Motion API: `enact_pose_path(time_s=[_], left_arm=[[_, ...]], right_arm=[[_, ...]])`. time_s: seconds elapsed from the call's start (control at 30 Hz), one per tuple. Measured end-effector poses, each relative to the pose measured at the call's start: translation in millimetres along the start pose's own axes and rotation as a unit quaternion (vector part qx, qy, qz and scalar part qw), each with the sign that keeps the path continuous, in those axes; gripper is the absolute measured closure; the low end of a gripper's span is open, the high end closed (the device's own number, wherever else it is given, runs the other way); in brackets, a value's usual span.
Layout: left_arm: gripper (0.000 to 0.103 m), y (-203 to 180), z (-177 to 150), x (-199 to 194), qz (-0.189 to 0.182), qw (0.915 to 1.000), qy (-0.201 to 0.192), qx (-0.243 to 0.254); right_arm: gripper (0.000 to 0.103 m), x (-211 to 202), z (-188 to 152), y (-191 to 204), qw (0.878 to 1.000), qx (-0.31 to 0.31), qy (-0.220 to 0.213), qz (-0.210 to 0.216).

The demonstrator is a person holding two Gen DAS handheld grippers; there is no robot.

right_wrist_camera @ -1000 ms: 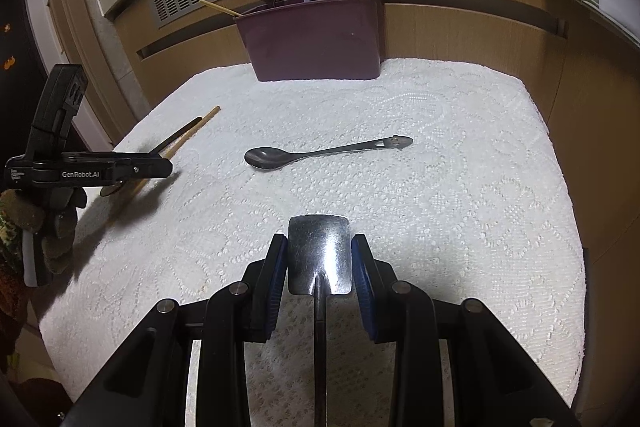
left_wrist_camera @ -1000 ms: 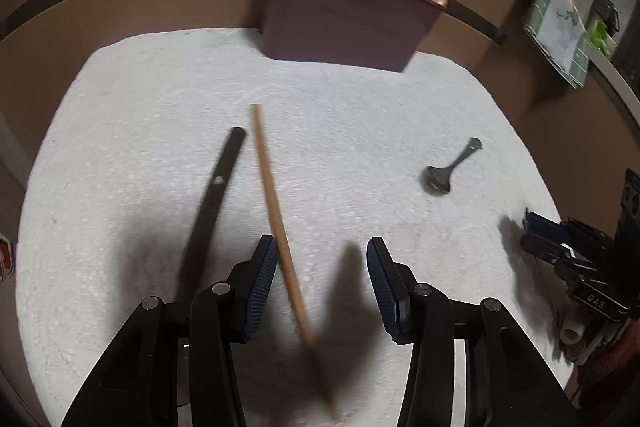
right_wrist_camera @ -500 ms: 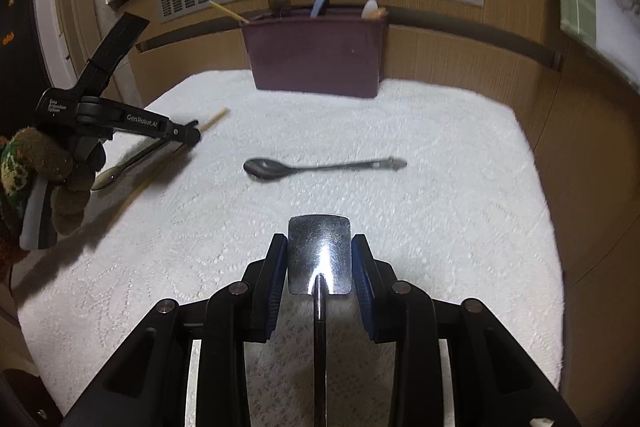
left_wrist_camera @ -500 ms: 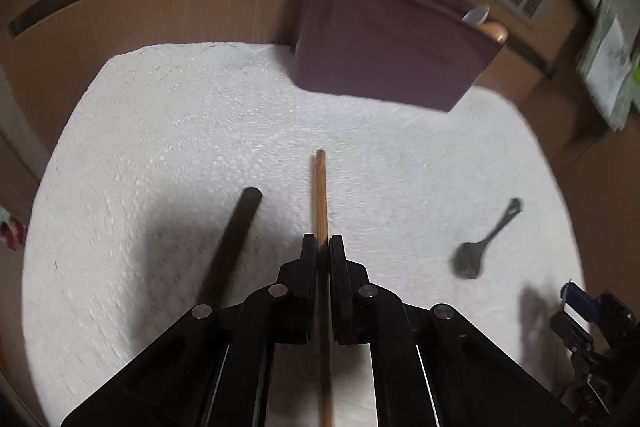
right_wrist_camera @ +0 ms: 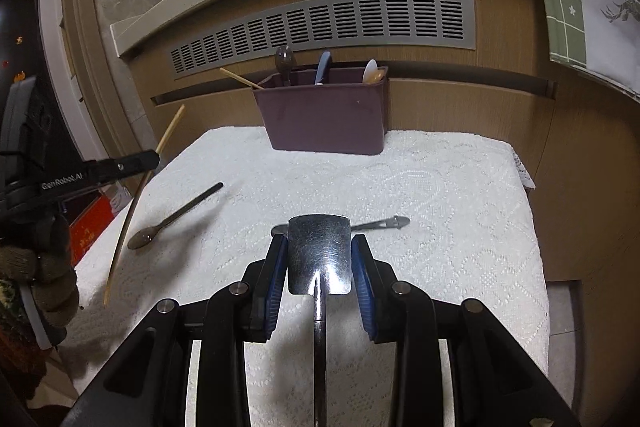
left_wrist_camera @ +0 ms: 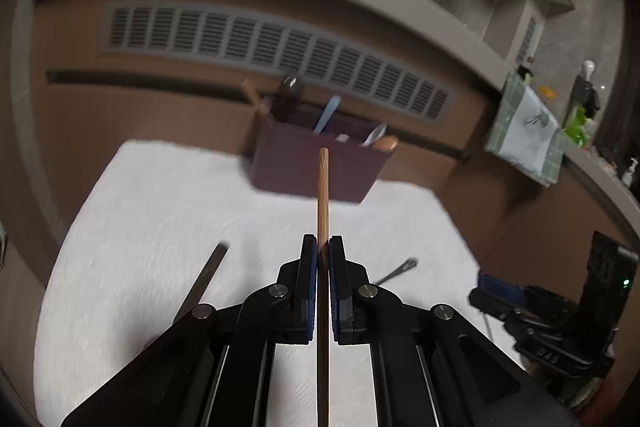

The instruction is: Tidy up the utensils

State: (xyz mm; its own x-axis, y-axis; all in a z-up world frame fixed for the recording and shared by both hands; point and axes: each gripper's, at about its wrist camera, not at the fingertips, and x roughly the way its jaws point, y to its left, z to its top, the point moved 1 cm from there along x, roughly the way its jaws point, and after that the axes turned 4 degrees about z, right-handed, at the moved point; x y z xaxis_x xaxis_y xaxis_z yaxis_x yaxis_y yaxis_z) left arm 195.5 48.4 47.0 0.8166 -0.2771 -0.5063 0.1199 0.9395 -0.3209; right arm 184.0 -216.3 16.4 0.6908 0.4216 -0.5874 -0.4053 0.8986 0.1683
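Observation:
My left gripper is shut on a wooden chopstick and holds it raised above the white cloth, its tip toward the maroon utensil holder. In the right wrist view the chopstick hangs tilted at the left. My right gripper is shut on the flat handle end of a metal utensil. A dark spoon and a metal spoon lie on the cloth. The holder holds several utensils.
The white lace cloth covers the table in front of a wooden wall with a grey vent grille. A green-and-white towel hangs at the upper right. The table edge drops off at the right.
My left gripper closed on the chopstick and lifted it off the cloth toward the holder. My right gripper still holds the metal utensil and moved a little closer to the holder.

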Motion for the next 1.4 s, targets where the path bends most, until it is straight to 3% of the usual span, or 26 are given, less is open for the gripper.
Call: enact_pose_path(time_s=[0.07,0.13,0.2,0.27,0.3,0.4,0.7,0.87,1.07,1.1,1.2,1.4], left_arm=[[0.097,-14.2,37.8,-7.8,-0.019,0.9989,-0.041,0.013],[0.097,-31.8,77.6,-25.0,-0.038,0.9937,-0.102,0.027],[0.097,-45.4,110.4,-39.3,-0.045,0.9830,-0.174,0.038],[0.097,-57.2,138.2,-45.4,-0.033,0.9665,-0.250,0.048],[0.097,-59.0,147.9,-40.4,-0.032,0.9604,-0.273,0.045],[0.097,-54.1,160.5,-6.0,-0.017,0.9549,-0.294,0.039],[0.097,-19.9,150.1,90.8,0.038,0.9486,-0.310,0.050],[0.097,-26.4,143.9,115.9,0.044,0.9369,-0.338,0.080],[0.095,-24.7,133.9,132.2,0.043,0.9251,-0.363,0.102],[0.092,-23.2,132.1,134.4,0.042,0.9255,-0.362,0.103],[0.070,-16.6,130.2,140.5,0.030,0.9357,-0.336,0.104],[0.067,-7.8,134.1,133.5,0.032,0.9486,-0.301,0.092]], right_arm=[[0.073,-4.3,18.4,1.8,1.000,-0.007,-0.026,-0.006],[0.073,-20.9,54.5,5.4,0.996,-0.025,-0.086,-0.010],[0.073,-45.8,102.0,11.5,0.982,-0.044,-0.182,-0.022],[0.073,-59.0,137.5,14.0,0.967,-0.051,-0.249,-0.014],[0.073,-60.8,157.2,14.4,0.958,-0.055,-0.280,-0.003],[0.073,-43.6,189.8,10.6,0.947,-0.058,-0.316,0.019],[0.073,64.9,202.7,-8.7,0.950,-0.069,-0.303,-0.026],[0.073,100.4,203.6,-15.1,0.949,-0.086,-0.303,-0.031],[0.073,123.6,199.6,-10.9,0.937,-0.119,-0.325,-0.041],[0.073,129.7,197.9,-11.3,0.939,-0.126,-0.317,-0.049],[0.072,139.4,195.2,-14.7,0.950,-0.133,-0.278,-0.054],[0.069,131.8,190.7,-26.9,0.960,-0.123,-0.246,-0.060]])
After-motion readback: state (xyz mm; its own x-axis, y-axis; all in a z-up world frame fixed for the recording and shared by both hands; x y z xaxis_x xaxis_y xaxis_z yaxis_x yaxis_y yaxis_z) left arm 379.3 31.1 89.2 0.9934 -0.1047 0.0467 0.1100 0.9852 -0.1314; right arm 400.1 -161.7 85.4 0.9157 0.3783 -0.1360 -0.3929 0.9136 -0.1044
